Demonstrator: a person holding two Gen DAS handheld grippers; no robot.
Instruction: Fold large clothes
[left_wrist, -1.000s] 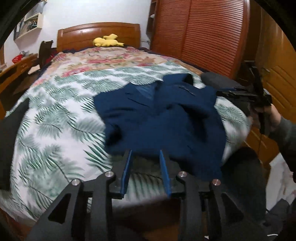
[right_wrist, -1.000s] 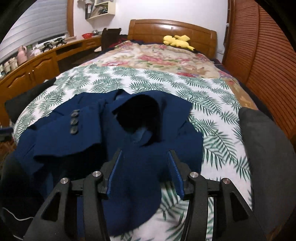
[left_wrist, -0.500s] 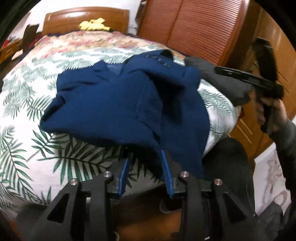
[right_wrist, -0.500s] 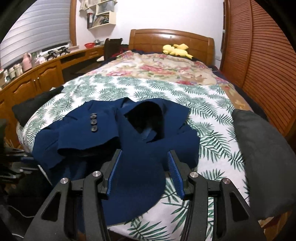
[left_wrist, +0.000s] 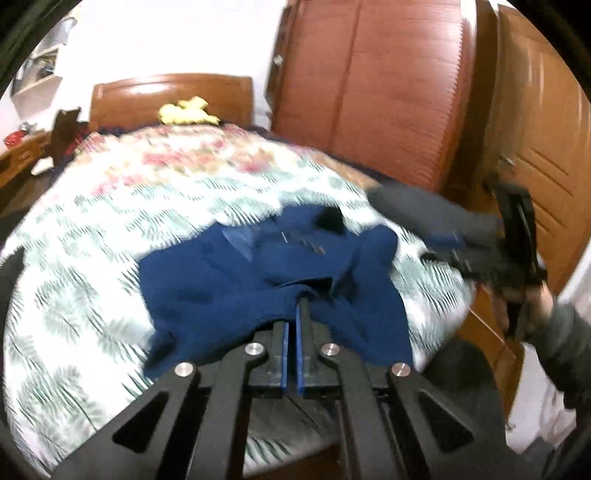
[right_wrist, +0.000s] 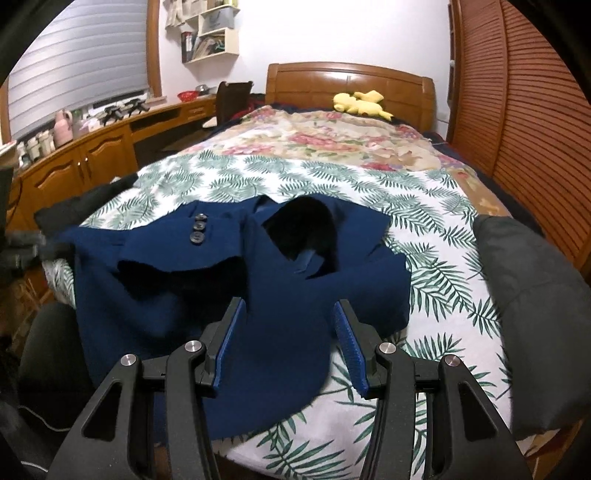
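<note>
Navy blue woollen jacket (right_wrist: 280, 291) lies crumpled on the bed near its foot edge, on the white bedspread with green palm-leaf print (right_wrist: 436, 236). Collar opening faces up, showing dark lining; one sleeve is folded across the body, with three dark buttons (right_wrist: 198, 229) on its cuff. The lower hem hangs slightly over the bed edge.

Left gripper (left_wrist: 300, 306), black frame with blue finger pads: fingers drawn nearly together, pinching a raised fold of the jacket's near edge. The left wrist view is motion-blurred, so the exact depth of the bite is unclear, but fabric sits between the tips.

Right gripper (right_wrist: 289, 314), same build: fingers spread wide, hovering just above the jacket's lower panel with cloth visible in the gap; nothing gripped. In the left wrist view it appears at the right edge of the frame, held in the person's right hand (left_wrist: 524, 295).

Surroundings: grey cushion (right_wrist: 532, 306) on the right side of the bed, apart from the jacket; floral quilt (right_wrist: 332, 136) toward the head; yellow plush toy (right_wrist: 360, 103) against the wooden headboard (right_wrist: 347, 79); louvred wooden wardrobe doors (right_wrist: 524, 103) along the right wall.
</note>
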